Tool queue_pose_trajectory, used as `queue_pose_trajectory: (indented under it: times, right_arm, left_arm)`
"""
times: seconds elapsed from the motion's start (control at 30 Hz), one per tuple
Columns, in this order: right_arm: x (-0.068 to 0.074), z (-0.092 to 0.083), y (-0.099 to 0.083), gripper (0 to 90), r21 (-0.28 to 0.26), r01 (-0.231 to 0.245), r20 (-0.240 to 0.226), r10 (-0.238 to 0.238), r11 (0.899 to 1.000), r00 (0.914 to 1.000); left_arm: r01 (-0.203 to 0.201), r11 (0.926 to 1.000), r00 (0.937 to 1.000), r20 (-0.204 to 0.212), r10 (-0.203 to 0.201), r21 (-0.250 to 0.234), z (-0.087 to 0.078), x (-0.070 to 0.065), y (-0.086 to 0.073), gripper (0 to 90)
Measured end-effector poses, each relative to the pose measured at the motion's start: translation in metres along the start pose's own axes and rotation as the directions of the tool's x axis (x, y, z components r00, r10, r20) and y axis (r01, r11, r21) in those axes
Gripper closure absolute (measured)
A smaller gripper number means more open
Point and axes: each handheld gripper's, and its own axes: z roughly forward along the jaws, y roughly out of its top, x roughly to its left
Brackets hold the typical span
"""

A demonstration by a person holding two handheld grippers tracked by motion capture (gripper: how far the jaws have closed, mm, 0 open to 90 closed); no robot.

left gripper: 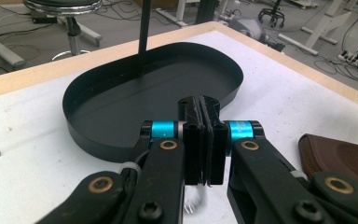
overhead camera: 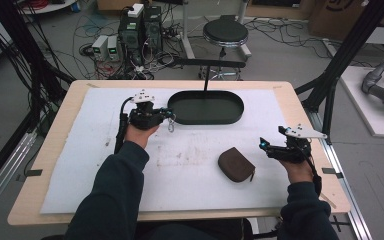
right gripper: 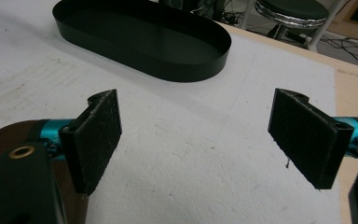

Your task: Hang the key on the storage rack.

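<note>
Grip of left gripper (overhead camera: 170, 116) clamped tight on a small metal piece (overhead camera: 170, 126), chain or ring by the look, dangling just short of the near-left rim of the black tray (overhead camera: 205, 121) — keep the squeeze, carry level over the wall to a spot above the tray floor, then lower before parting the jaws to avoid a bounce. Brown pouch (overhead camera: 236, 164) flat on the mat, apart from the tray. Right gripper (overhead camera: 263, 143) beside the pouch, jaws wide apart on nothing — leave parked, out of the left's path.
</note>
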Motion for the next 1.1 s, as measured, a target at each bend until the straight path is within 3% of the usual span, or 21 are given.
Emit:
queue_pose_trajectory:
  times: [0.23, 0.6, 0.73, 0.77, 0.97, 1.1]
  right_arm:
    - [-0.001, 0.001, -0.001, 17.4, 0.002, -0.005, 0.000, 0.005, 1.000, 1.0000]
    - [-0.001, 0.000, -0.001, 17.4, 0.001, -0.006, 0.000, 0.006, 1.000, 1.0000]
    - [-0.001, 0.000, -0.001, 17.4, 0.001, -0.004, -0.001, 0.004, 1.000, 1.0000]
    - [-0.001, 0.000, -0.001, 17.4, 0.001, -0.004, -0.001, 0.004, 1.000, 1.0000]
    - [-0.002, -0.001, -0.002, 17.4, 0.001, -0.006, 0.001, 0.006, 1.000, 1.0000]
    - [-0.001, 0.000, -0.002, 17.4, 0.003, -0.004, -0.001, 0.004, 1.000, 1.0000]
  left_arm:
    - [-0.013, 0.9999, 0.9999, -0.010, 0.013, -0.001, 0.000, 0.004, 0.010, 88.1]
    - [-0.032, 0.9990, 0.9994, -0.014, 0.032, 0.031, 0.002, 0.001, 0.009, 88.2]
    - [-0.041, 0.9969, 0.9990, -0.013, 0.042, 0.066, 0.008, -0.001, 0.002, 88.1]
    - [-0.036, 0.9950, 0.9992, -0.013, 0.038, 0.093, 0.011, -0.001, -0.004, 88.2]
    - [-0.021, 0.9904, 0.9996, -0.014, 0.023, 0.136, 0.015, 0.000, -0.022, 88.1]
    - [-0.037, 0.9853, 0.9991, -0.016, 0.040, 0.167, 0.018, -0.001, -0.024, 88.1]
